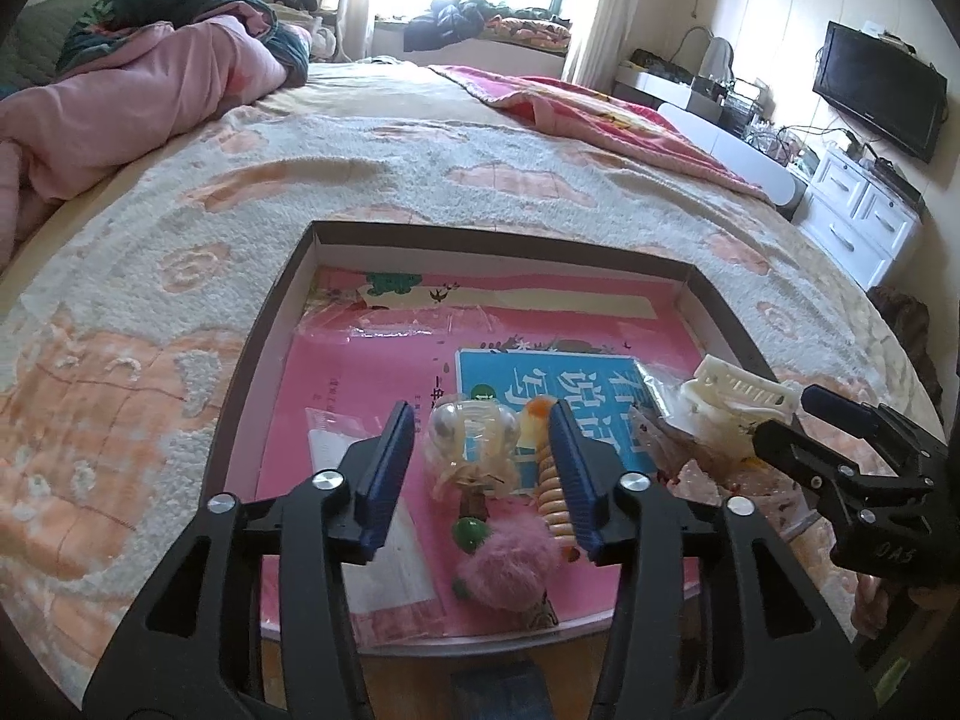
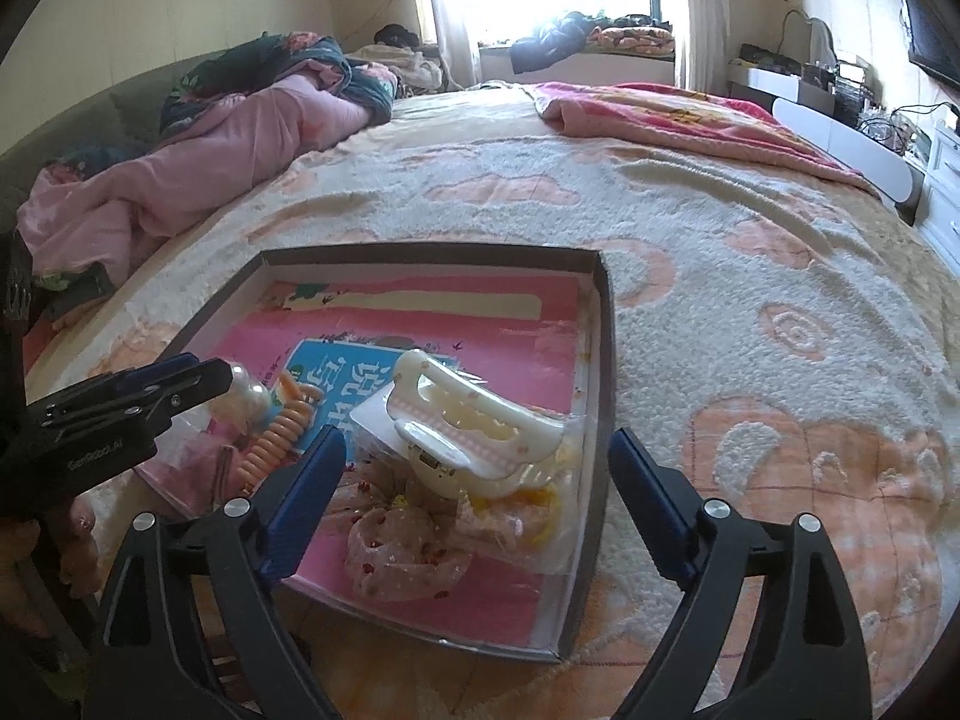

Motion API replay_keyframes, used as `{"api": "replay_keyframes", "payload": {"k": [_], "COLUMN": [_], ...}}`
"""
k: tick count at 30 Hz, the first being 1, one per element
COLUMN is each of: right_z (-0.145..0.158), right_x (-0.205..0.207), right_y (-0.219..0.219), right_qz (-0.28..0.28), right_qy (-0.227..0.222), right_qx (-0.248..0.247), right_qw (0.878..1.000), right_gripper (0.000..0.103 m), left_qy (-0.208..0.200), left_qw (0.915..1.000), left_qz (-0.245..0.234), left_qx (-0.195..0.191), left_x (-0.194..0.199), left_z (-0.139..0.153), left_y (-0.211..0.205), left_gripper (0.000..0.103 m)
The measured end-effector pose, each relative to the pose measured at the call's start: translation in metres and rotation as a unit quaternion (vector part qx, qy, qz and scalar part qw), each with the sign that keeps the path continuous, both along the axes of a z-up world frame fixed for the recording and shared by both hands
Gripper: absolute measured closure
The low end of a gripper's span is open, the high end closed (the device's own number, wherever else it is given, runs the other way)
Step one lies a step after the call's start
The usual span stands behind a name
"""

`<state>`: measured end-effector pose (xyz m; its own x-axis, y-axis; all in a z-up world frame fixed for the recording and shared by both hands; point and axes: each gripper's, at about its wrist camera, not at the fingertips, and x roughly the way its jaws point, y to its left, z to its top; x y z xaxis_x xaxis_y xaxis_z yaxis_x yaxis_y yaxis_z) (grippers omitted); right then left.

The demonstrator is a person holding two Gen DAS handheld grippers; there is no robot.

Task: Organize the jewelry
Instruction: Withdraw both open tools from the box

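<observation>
Your left hand-held gripper [image 1: 483, 456] is spread around the light, slippery clear hair tie [image 1: 471, 441]; pinch its bunched middle gently

Both wrist views look forward, low over bed [image 1: 420, 180] (close), sharing shallow box [image 1: 498, 234].

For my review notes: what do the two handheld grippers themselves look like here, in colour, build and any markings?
Both are alike: the left gripper and right gripper have matte black, angular linkage arms with cut-out openings, joined by round silver pivot bolts. Each finger carries a long, ribbed blue pad. Small pale lettering is printed on each black body, visible from the opposite camera but too small to read surely. No cables or sleeves show.
</observation>
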<state>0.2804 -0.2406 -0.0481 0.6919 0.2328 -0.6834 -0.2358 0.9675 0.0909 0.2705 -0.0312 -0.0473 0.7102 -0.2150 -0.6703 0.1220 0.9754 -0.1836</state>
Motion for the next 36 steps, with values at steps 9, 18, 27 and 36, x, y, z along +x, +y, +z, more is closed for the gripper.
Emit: {"api": "replay_keyframes", "payload": {"k": [9, 18, 27, 36], "right_z": [0.018, 0.031, 0.036, 0.016], "right_x": [-0.016, -0.039, -0.06, -0.087], "right_y": [-0.014, -0.019, -0.016, 0.003], "right_qz": [-0.012, -0.014, -0.017, 0.006], "right_qy": [-0.023, -0.038, -0.044, -0.011], "right_qx": [0.017, 0.037, 0.047, 0.048], "right_qw": [1.0, 0.999, 0.998, 0.999], "right_gripper": [0.014, 0.014, 0.013, 0.013], "left_qy": [-0.022, -0.041, -0.049, -0.028], "left_qw": [0.9996, 0.9987, 0.9984, 0.9995], "left_qz": [0.009, 0.014, 0.022, 0.015], "left_qx": [-0.011, -0.026, -0.016, 0.003], "left_x": [-0.023, -0.048, -0.068, -0.086], "left_z": [0.014, 0.026, 0.029, 0.015], "left_y": [0.001, 0.004, 0.012, 0.022], "left_gripper": [0.043, 0.025, 0.017, 0.017]}}
